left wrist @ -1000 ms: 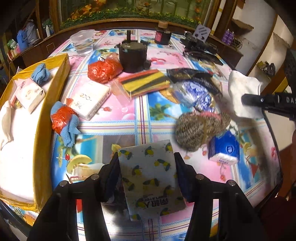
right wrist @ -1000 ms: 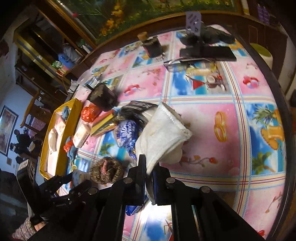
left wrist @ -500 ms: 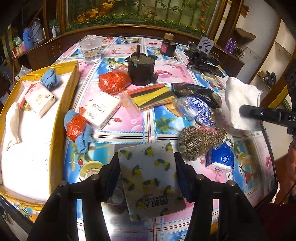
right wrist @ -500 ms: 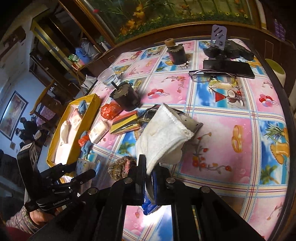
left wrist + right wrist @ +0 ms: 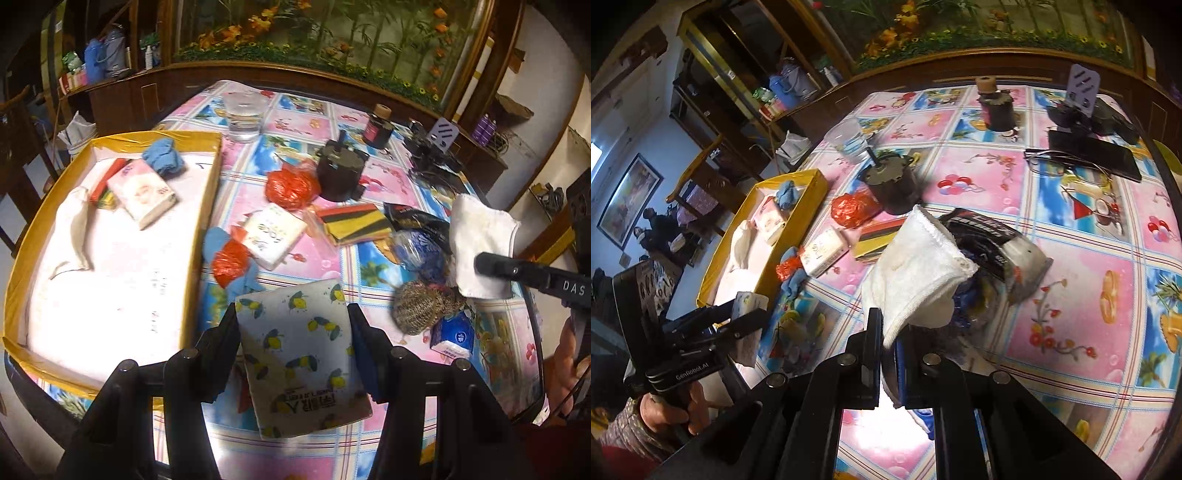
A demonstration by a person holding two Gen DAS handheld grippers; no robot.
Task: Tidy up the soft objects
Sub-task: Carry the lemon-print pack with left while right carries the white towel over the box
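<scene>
My left gripper [image 5: 293,325] is shut on a white tissue pack with a lemon print [image 5: 301,354], held above the table's near edge. My right gripper [image 5: 888,328] is shut on a white towel [image 5: 916,266], lifted over the table's right side; the same towel [image 5: 480,240] hangs from the right gripper in the left wrist view. A yellow box [image 5: 199,236] at the left holds a pink tissue pack [image 5: 144,192], a blue cloth [image 5: 162,157] and a white cloth [image 5: 74,229]. On the table lie a "face" tissue pack [image 5: 273,234], red bags, a knitted scrubber [image 5: 421,306] and a blue tissue pack [image 5: 452,336].
A dark round pot [image 5: 340,170], a clear plastic cup [image 5: 243,114], a dark bottle [image 5: 376,127], a striped pouch [image 5: 354,221], glasses [image 5: 1067,166] and a phone [image 5: 1097,153] stand on the patterned tablecloth. A wooden cabinet runs behind the table. A hand [image 5: 670,406] grips the left tool.
Both grippers have risen and shifted left with their loads. The yellow box now fills more of the left wrist view. The views have rolled somewhat.
</scene>
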